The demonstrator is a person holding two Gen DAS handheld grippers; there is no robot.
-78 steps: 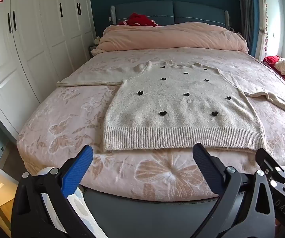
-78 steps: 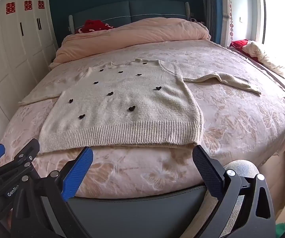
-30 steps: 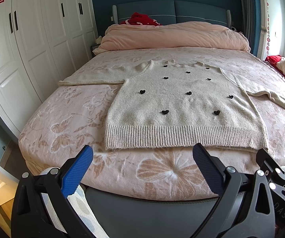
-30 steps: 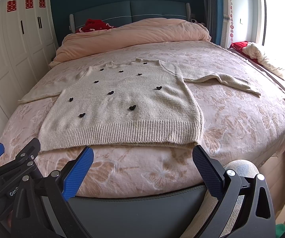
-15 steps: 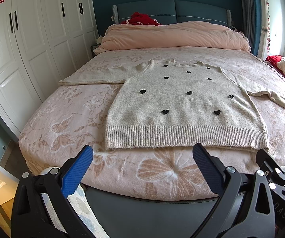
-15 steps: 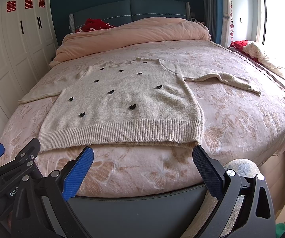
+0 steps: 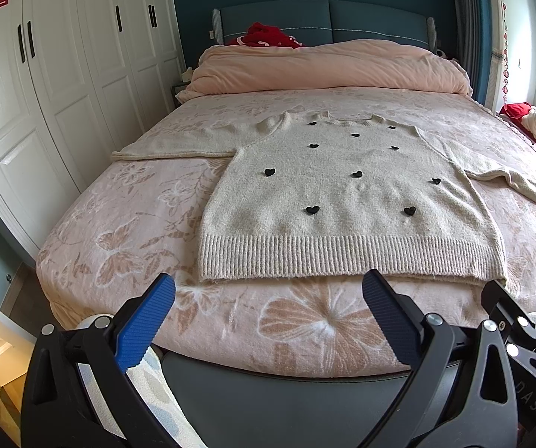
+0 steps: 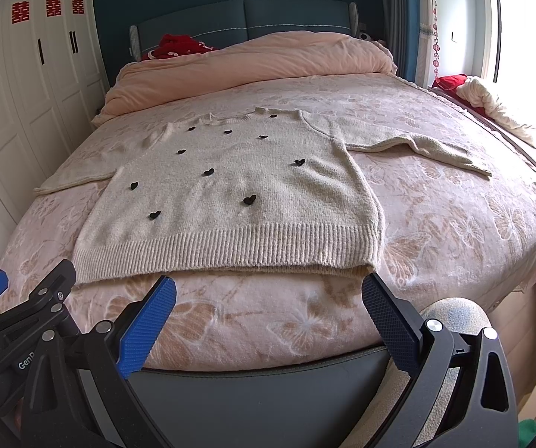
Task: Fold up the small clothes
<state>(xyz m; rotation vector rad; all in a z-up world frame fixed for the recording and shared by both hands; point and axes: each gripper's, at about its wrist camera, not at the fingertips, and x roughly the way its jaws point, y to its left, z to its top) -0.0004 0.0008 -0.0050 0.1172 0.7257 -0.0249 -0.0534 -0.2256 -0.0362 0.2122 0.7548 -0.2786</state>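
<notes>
Left gripper [image 7: 268, 306] and right gripper [image 8: 268, 306] hang at the foot of the bed [image 7: 118, 224], jaws spread wide, holding nothing. Beyond them the sweater [image 7: 346, 201] lies flat on the bed, sleeves out. Farther back a duvet [image 7: 324, 67] is heaped.

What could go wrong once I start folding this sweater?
1. The sweater hem lies near the foot of the bed; a pull toward you could drag it over the edge.
2. The raised black hearts might catch on the fingers.
3. The sleeves spread far sideways, so each gripper, both open, may need a long reach.
</notes>
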